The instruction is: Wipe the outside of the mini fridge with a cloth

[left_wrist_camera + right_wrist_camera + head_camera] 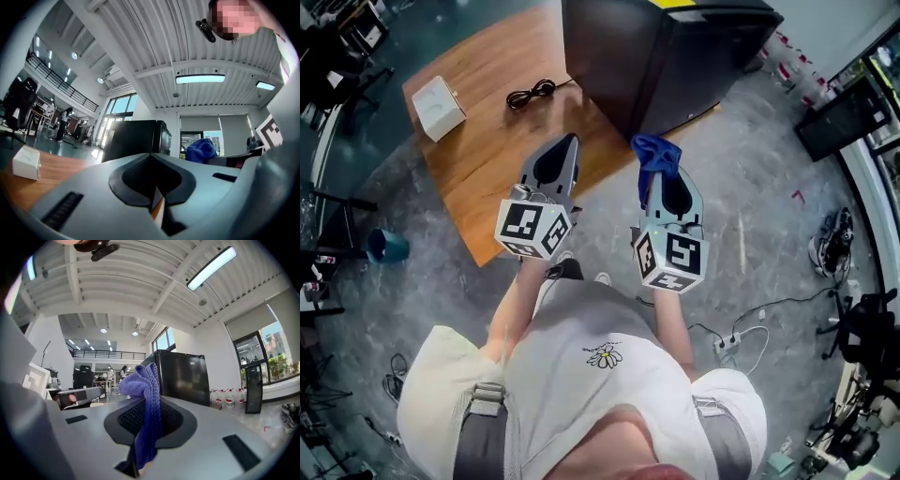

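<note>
The black mini fridge (pixel 675 52) stands on the far right part of a round wooden table (pixel 487 159). It also shows ahead of both grippers: mini fridge (pixel 136 138) and mini fridge (pixel 183 376). My right gripper (pixel 661 173) is shut on a blue cloth (pixel 654 155), held short of the fridge's near corner. The cloth (pixel 146 413) sticks up from between the closed jaws. My left gripper (pixel 562 155) is shut with nothing in it, hovering over the table's near edge. The cloth (pixel 202 150) also appears to its right.
A white box (pixel 439 108) and a coiled black cable (pixel 531 93) lie on the table left of the fridge. A teal bin (pixel 386 247) stands on the floor at left. Cables and a power strip (pixel 733 342) lie on the floor at right.
</note>
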The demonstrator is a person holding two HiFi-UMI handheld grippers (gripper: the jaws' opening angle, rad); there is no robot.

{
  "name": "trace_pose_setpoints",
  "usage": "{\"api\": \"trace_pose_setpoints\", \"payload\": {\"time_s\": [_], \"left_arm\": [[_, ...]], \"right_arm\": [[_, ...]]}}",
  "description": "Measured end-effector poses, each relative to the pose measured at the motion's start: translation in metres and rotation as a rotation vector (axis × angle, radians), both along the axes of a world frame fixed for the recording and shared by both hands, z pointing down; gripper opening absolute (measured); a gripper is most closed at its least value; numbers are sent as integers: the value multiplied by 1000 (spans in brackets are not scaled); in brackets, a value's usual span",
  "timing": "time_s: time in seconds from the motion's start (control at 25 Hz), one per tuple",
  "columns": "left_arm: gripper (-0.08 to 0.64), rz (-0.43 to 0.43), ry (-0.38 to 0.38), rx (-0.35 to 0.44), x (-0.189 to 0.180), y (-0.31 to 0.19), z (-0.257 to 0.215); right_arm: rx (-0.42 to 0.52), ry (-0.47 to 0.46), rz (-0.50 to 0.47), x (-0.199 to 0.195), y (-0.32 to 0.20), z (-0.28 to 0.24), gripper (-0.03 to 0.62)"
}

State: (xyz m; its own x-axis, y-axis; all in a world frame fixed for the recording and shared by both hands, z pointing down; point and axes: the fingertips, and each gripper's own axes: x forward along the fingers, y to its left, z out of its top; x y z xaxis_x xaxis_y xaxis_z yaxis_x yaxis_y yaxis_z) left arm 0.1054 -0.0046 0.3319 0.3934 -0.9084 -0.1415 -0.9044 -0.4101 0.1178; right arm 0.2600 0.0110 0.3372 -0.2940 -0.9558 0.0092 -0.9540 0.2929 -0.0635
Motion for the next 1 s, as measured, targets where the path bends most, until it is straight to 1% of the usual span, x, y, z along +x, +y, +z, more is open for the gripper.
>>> {"api": "trace_pose_setpoints", "payload": {"time_s": [0.08,0.16,0.36,0.64,0.84,1.0], "left_arm": [[5,-21,-29,19,12,14,2],[5,-27,-30,33,24,20,-1],[5,-8,-38,65,44,32,-17],[5,11,-28,57,53,23,-10],[5,16,-24,58,52,35,1],[5,25,-44,60,66,47,0]], "right_arm": [[5,-15,-8,12,14,8,61],[7,-13,-8,22,18,12,61],[53,24,-30,28,31,4,61],[60,38,-60,25,22,6,61],[70,60,-70,19,35,13,61],[62,60,-72,27,46,12,61]]}}
